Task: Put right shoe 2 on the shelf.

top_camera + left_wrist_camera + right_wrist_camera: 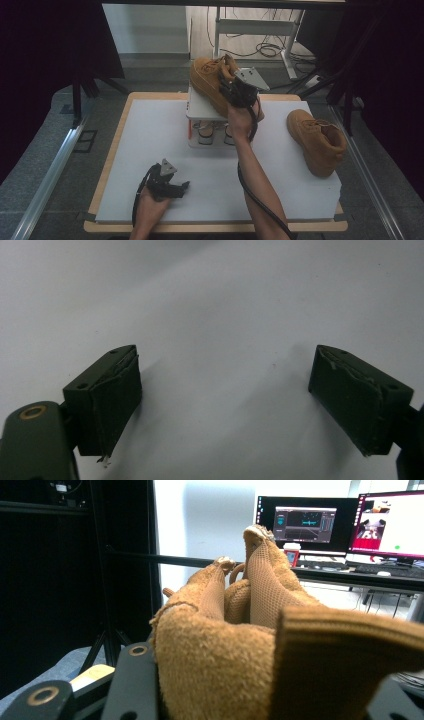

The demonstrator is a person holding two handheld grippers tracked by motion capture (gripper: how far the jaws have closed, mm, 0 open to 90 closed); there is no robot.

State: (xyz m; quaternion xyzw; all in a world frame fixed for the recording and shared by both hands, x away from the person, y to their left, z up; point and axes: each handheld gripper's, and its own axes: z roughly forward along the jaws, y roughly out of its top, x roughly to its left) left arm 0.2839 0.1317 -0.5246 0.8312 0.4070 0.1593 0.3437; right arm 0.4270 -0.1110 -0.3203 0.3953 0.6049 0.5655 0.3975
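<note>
The right gripper (235, 89) is clamped on the back collar of a tan boot (210, 80), its jaws part-way closed with the suede pinched between them; in the right gripper view the boot (235, 645) bulges up between the jaws with its tongue standing above, and monitors (345, 522) sit well beyond it. Under the held boot is a small white rack (202, 107), and a second boot (317, 140) lies on the table (150, 130) off to that gripper's right. The left gripper (167, 187) rests low near the table's front edge, well apart from both boots; its jaws stand wide with nothing between them, just bare white surface (215, 315) ahead.
</note>
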